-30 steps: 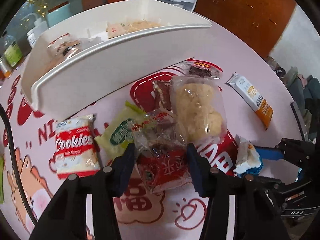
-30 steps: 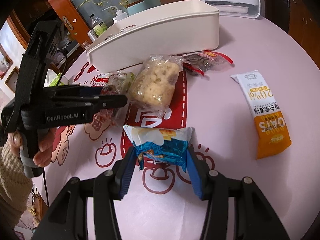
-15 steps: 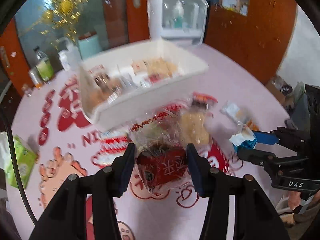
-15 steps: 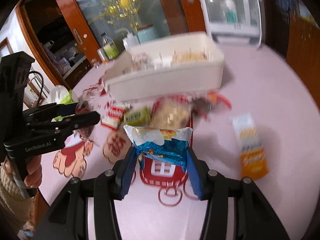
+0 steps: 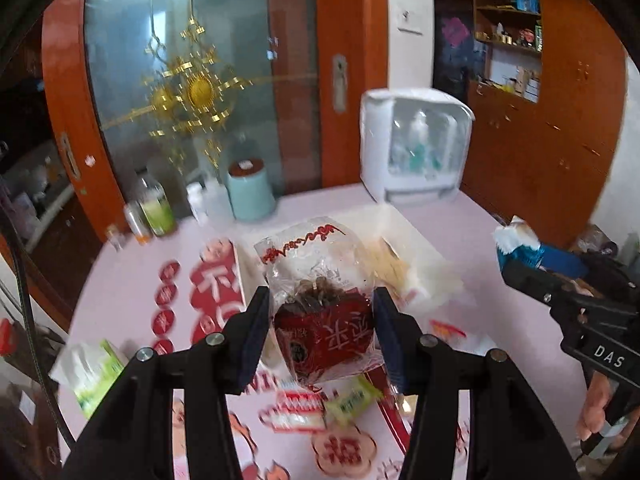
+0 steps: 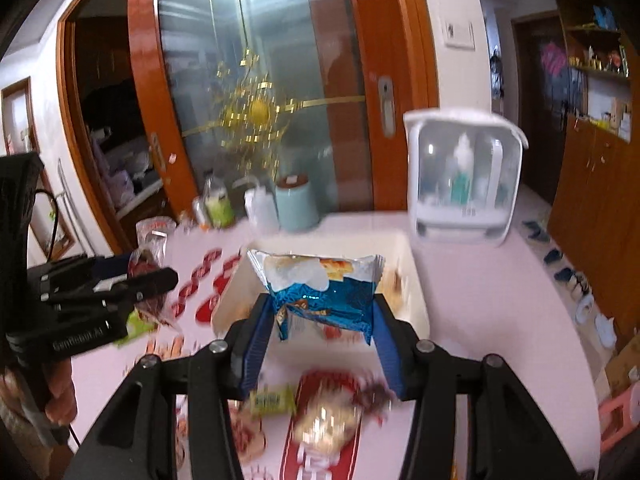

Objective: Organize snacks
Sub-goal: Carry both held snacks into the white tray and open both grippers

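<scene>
Both grippers, left clamped on a red packet and right on a blue packet, have risen from the table toward the bin; dropping in comes next.

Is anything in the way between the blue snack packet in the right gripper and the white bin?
Nothing visible. The right hand-held gripper holds the blue snack packet in the air just before the white bin, whose top is open.
</scene>
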Action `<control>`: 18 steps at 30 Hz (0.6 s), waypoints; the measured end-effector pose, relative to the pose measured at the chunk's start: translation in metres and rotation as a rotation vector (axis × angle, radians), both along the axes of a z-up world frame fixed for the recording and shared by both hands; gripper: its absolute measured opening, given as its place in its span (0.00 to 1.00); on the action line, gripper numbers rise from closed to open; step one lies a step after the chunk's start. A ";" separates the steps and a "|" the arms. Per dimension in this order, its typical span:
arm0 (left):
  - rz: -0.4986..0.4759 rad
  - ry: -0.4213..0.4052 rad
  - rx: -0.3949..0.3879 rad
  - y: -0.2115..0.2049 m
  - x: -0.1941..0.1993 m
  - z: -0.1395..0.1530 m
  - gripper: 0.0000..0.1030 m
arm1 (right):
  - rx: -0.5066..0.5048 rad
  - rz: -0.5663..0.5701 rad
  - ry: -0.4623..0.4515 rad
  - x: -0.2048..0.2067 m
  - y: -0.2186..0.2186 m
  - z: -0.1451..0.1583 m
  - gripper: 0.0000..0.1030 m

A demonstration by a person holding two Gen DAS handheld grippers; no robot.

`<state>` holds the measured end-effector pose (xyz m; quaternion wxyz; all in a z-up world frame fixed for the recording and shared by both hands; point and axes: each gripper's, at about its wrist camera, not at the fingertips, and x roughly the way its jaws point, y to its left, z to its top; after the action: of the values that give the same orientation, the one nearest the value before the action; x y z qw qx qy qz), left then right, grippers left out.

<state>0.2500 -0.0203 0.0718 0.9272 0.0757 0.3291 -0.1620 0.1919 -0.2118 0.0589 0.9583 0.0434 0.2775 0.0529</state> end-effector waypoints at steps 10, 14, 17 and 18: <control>0.107 0.025 0.039 -0.024 0.095 -0.009 0.48 | -0.010 -0.096 0.057 0.103 -0.010 -0.009 0.48; 0.136 0.086 0.079 -0.039 0.132 -0.044 0.48 | -0.053 -0.107 0.131 0.140 -0.008 -0.039 0.52; 0.134 0.144 0.102 -0.047 0.147 -0.065 0.60 | -0.089 -0.101 0.212 0.161 -0.003 -0.063 0.54; 0.146 0.161 0.121 -0.050 0.153 -0.072 0.67 | -0.106 -0.113 0.245 0.167 -0.001 -0.073 0.55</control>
<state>0.4035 -0.0706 -0.0006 0.9008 0.0940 0.4165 -0.0794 0.3590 -0.2129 -0.0137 0.9196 0.0142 0.3920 -0.0218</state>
